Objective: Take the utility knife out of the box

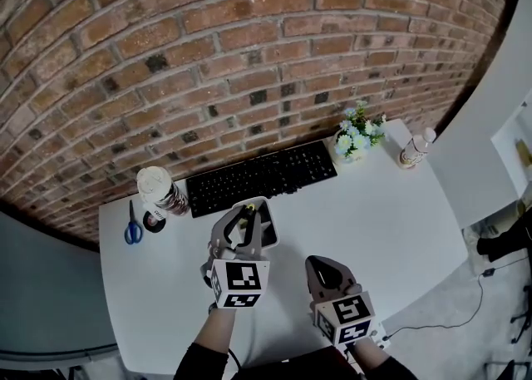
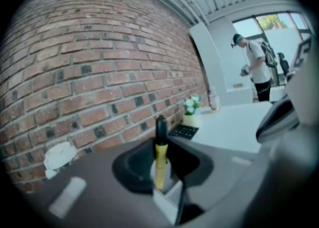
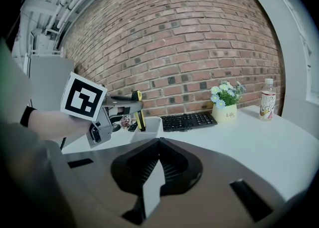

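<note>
Left gripper: its jaws clamp a yellow-and-black utility knife upright, the knife's lower end at the rim of the white box on the tabletop. Right of the box, the right gripper's jaws are pressed together, empty.

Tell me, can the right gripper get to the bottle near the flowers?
Probably yes. The right gripper holds nothing, and the white table between it and the bottle is bare, so nothing blocks the way.
</note>
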Demonstrator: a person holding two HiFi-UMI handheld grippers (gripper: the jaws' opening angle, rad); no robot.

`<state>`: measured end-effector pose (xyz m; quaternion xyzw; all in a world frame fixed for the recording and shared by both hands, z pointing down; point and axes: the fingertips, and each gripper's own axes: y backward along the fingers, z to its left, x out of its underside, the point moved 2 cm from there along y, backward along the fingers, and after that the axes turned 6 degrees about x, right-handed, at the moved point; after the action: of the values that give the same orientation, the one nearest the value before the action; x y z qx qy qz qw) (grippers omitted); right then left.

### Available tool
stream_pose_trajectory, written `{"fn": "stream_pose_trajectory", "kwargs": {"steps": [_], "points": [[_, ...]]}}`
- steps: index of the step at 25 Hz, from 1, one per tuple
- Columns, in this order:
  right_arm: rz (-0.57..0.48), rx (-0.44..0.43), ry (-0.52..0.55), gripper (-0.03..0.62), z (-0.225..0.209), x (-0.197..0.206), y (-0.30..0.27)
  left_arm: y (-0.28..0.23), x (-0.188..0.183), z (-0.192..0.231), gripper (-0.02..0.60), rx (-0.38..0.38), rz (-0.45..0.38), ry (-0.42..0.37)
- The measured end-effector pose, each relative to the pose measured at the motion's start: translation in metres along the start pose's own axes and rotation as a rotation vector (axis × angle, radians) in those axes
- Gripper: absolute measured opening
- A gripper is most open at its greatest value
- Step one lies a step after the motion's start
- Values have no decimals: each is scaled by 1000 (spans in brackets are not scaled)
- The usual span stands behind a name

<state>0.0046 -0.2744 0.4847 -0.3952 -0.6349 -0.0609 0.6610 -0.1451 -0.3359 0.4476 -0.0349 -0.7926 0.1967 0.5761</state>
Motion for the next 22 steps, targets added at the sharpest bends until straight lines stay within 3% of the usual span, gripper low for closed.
{"fn": "stream_pose_trajectory", "kwargs": {"steps": [12, 22], "points": [[-58, 29, 8, 8, 9, -17, 21, 31, -28, -2, 77, 6, -70, -4], [-120, 54, 24, 8, 27, -30, 40, 68, -25, -7, 77, 11, -87, 4]]}}
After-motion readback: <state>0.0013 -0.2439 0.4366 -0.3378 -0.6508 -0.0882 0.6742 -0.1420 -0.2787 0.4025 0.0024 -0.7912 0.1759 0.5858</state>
